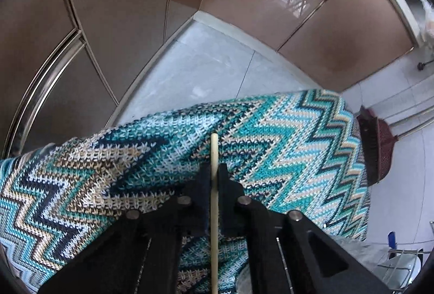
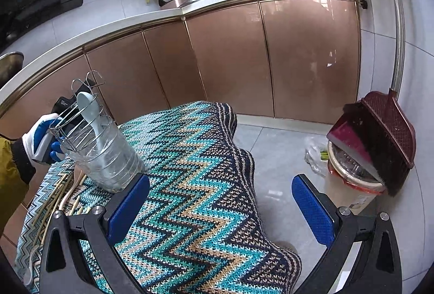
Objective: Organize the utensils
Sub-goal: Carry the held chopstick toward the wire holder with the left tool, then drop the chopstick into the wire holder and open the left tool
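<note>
One chopstick [image 1: 214, 155] is pinched between the black jaws of my left gripper [image 1: 214, 172], which are closed on it. It runs straight up the middle of my left view, its pale tip poking out past the fingertips and its other end dropping out of the bottom of the picture. Below it lies the zigzag knitted cloth [image 1: 284, 136] in teal, cream and navy that covers the table, with grey floor tiles [image 1: 206, 69] and brown cabinet doors [image 1: 114, 3] beyond.

My right gripper [image 2: 221, 188] stands wide open above the same cloth [image 2: 195, 172], its blue pads [image 2: 127, 208] well apart with nothing between them. Off to the left of that view I see a clear plastic jar [image 2: 108, 158] standing on the cloth, with a wire utensil rack [image 2: 78, 115] set in its mouth and a pale spoon [image 2: 88, 112] leaning upright inside. Just beside the jar, toward the left edge, more chopsticks [image 2: 58, 193] lie loose on the cloth. Behind the jar I can make out a gloved hand [image 2: 42, 142], white and blue, holding the other gripper; its fingertips are hidden from here. On the floor to the right stands a waste bin [image 2: 350, 185] with a dark red dustpan [image 2: 385, 131] and brush resting on it.
</note>
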